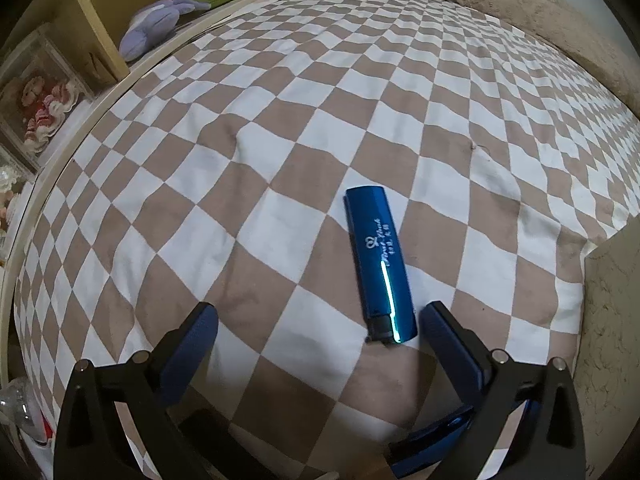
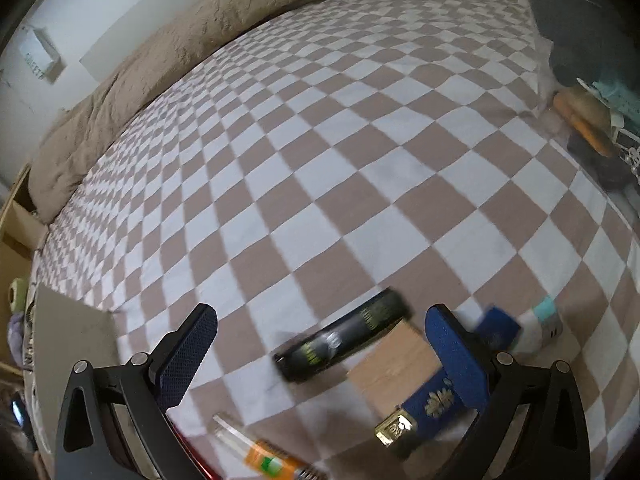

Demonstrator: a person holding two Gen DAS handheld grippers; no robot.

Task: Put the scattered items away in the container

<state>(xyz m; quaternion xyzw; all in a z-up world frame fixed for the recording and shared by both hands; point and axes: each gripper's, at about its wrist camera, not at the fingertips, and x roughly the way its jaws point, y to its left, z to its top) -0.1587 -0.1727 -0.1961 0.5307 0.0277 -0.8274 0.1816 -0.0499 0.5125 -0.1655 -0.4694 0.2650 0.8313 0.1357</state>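
Observation:
In the left wrist view a shiny blue lighter (image 1: 380,264) lies on the checkered bed cover, just ahead of my open, empty left gripper (image 1: 320,320), nearer its right finger. In the right wrist view my right gripper (image 2: 322,322) is open and empty above several small items: a black tube with yellow print (image 2: 344,336), a blue lighter with a gold cap (image 2: 420,412), an orange-labelled tube (image 2: 264,456), a small blue item (image 2: 498,326) and a white-and-teal item (image 2: 544,322). A clear container (image 2: 592,80) with items inside stands at the right edge.
A beige blanket (image 1: 500,4) lies along the far side of the bed. A grey flat board (image 2: 72,340) sits at the left in the right wrist view. Plush toys (image 1: 160,24) and shelves stand beyond the bed's left edge.

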